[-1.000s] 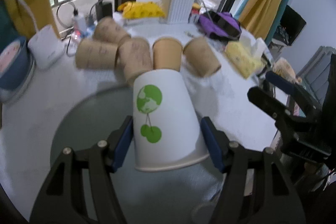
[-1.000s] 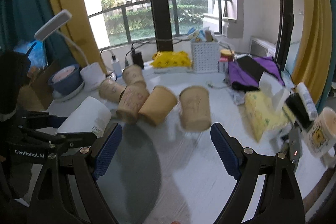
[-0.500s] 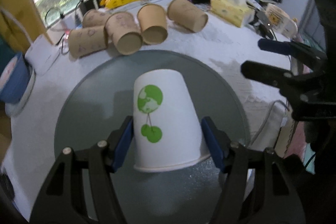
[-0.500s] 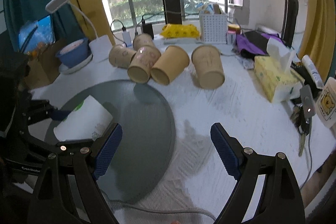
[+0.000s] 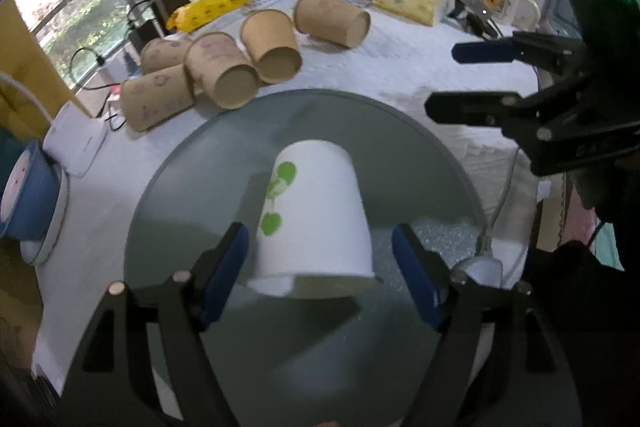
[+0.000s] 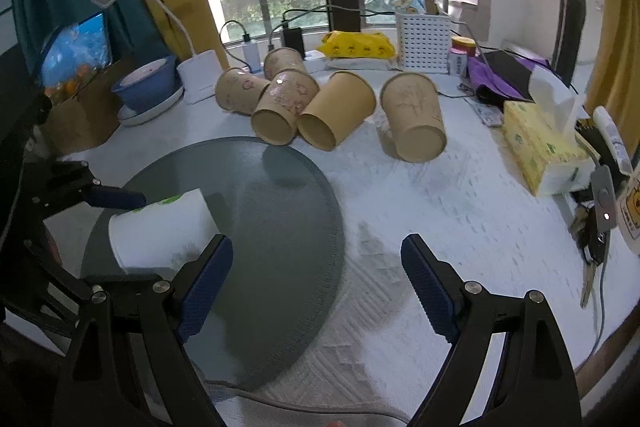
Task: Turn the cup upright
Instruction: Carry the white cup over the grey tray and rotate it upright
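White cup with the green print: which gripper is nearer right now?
Left. The left gripper straddles the white cup, fingers open on either side. The right gripper hangs open off to its side, over the tablecloth.

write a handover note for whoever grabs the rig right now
Left gripper: open, fingers either side of the white cup, gaps showing.
Right gripper: open, empty, over the mat's edge.
Cup: over the grey mat, tilted, mouth toward the left gripper; cannot tell if it rests on the mat.
Done: nothing final.
Left: grip cup, turn mouth up, set it down.
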Demonstrator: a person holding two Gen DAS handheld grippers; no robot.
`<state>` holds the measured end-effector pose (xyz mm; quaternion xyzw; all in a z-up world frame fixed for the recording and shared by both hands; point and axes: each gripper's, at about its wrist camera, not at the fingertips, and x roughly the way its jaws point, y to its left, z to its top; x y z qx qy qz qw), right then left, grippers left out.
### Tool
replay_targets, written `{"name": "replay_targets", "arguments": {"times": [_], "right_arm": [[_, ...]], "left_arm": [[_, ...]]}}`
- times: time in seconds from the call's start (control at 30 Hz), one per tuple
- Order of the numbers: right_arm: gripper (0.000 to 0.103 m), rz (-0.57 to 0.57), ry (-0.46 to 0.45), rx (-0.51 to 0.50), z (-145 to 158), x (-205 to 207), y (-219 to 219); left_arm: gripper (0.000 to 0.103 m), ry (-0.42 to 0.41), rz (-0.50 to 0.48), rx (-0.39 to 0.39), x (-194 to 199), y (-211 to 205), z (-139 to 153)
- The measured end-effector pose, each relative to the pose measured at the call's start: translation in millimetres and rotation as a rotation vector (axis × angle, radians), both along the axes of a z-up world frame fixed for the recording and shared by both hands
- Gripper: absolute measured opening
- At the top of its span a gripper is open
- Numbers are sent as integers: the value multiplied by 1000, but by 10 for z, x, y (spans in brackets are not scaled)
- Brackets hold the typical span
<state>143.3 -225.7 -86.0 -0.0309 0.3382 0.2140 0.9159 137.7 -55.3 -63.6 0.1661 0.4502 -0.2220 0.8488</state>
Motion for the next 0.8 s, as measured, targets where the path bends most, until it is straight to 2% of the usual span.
{"name": "replay_targets", "arguments": {"times": [0.13,0.27,0.53,0.63,0.8], "right_arm": [[88,119,-9,-47,35,15,154],[88,291,-35,-160,54,45,421],[88,639,-93,-423,-6,8,1052],[88,798,-111,-475,-22,-82,1184],[88,947,-160,-605,-48,-72,1458]], "left_arm": [[76,-9,29,-34,-127,116,26],[76,-11,86,-73,-218,281,9],[76,-26,266,-213,-410,802,12],[76,-32,338,-252,-470,1020,-29],[76,-48,420,-310,-501,1299,-58]]}}
